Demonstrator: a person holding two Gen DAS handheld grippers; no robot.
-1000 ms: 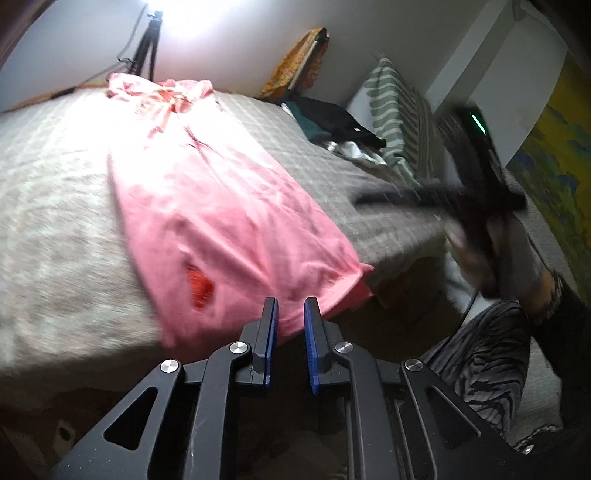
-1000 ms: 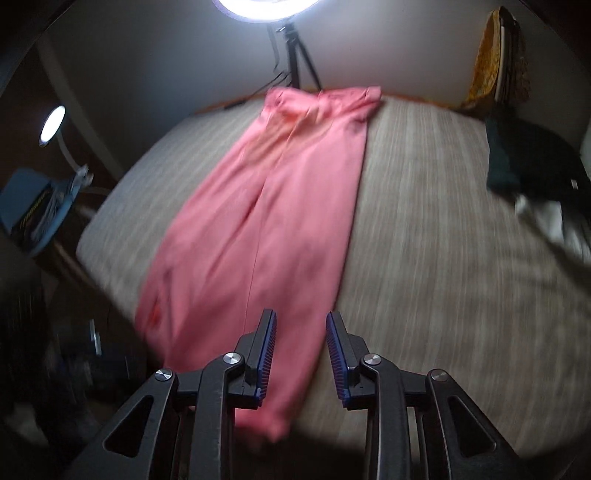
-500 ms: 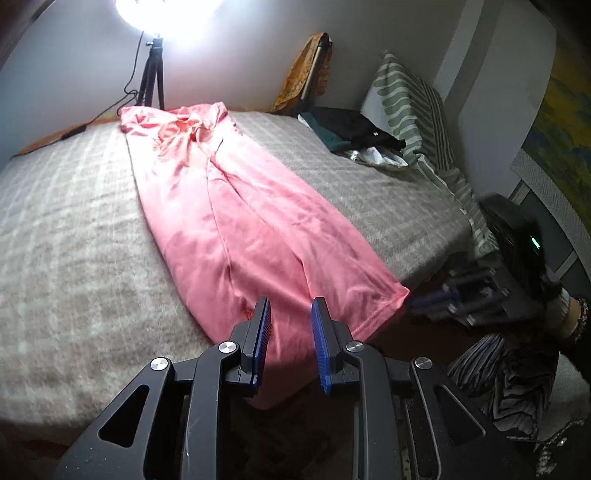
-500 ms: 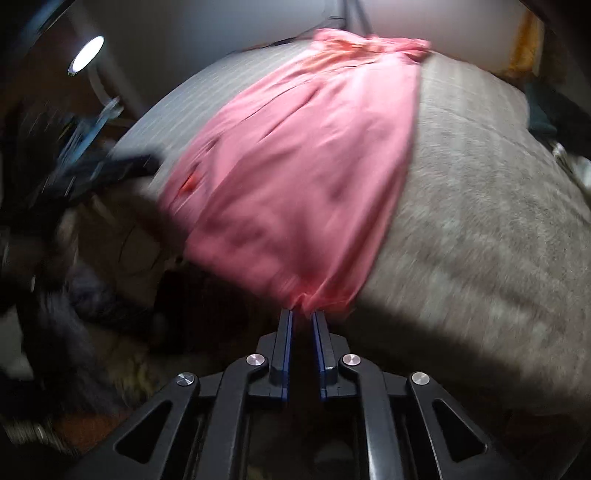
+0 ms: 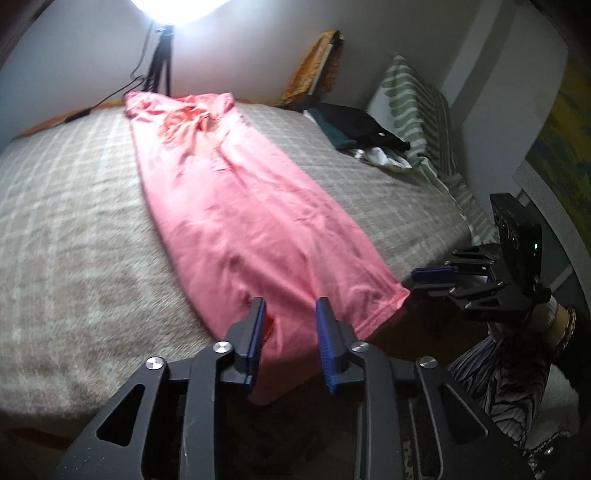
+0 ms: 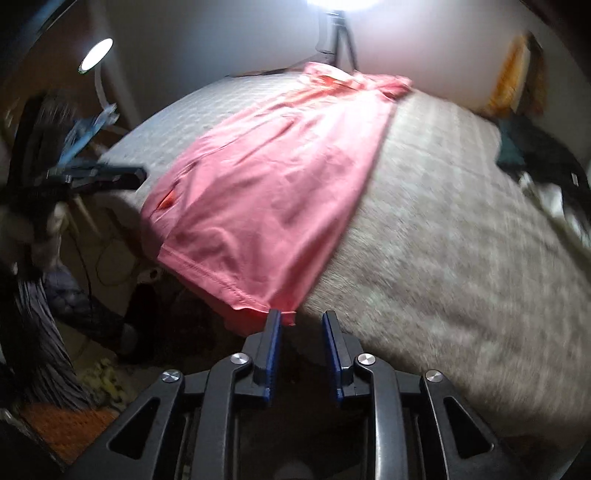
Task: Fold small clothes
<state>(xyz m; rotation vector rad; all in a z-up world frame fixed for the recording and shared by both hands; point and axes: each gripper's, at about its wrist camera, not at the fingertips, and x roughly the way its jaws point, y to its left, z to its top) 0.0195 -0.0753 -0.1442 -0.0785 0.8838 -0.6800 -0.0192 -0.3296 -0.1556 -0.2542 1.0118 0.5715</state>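
Left gripper opening over pink garment hem, right gripper opening, empty, bed

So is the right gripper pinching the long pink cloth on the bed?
Apart. In the left wrist view the right gripper sits beside the long pink cloth's corner with dark space between. Its jaws are opening, with nothing between them.

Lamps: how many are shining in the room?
2: a big bright lamp on a tripod behind the bed, and a small round lamp at the left. Others may be hidden.
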